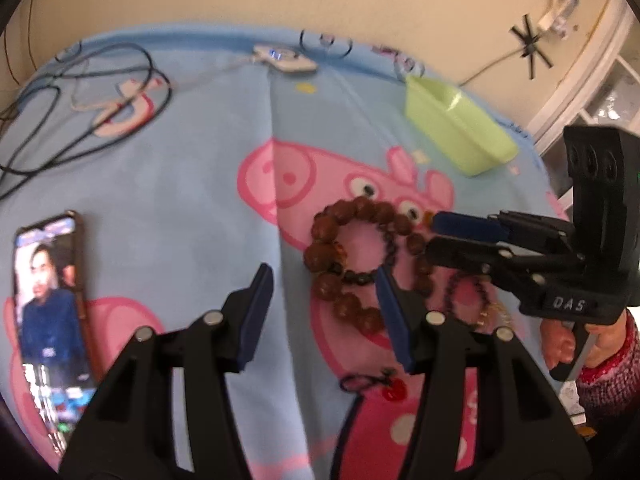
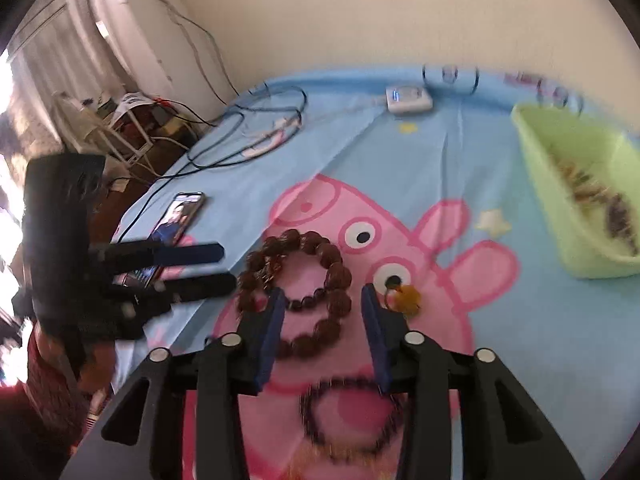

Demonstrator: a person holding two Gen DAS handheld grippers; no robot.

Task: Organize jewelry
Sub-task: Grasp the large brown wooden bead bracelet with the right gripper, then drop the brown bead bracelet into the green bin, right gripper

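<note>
Your left fingers [image 1: 256, 312] are spread beside the beads [image 1: 318, 250]. Your right fingers [image 2: 272, 328] are spread astride them, pinching nothing, likely bound for the bin [image 2: 536, 152].

One readable marking: "DAS" on my right claw [image 1: 430, 236]

From my left wrist view, white raised letters "DAS" stand on a small strip on the black body of my right claw, just above my hand [image 1: 568, 350]. The phone [image 1: 50, 304] near the bed sheet's left edge shows a lit screen, but its small print is too blurred for me to read.
</note>
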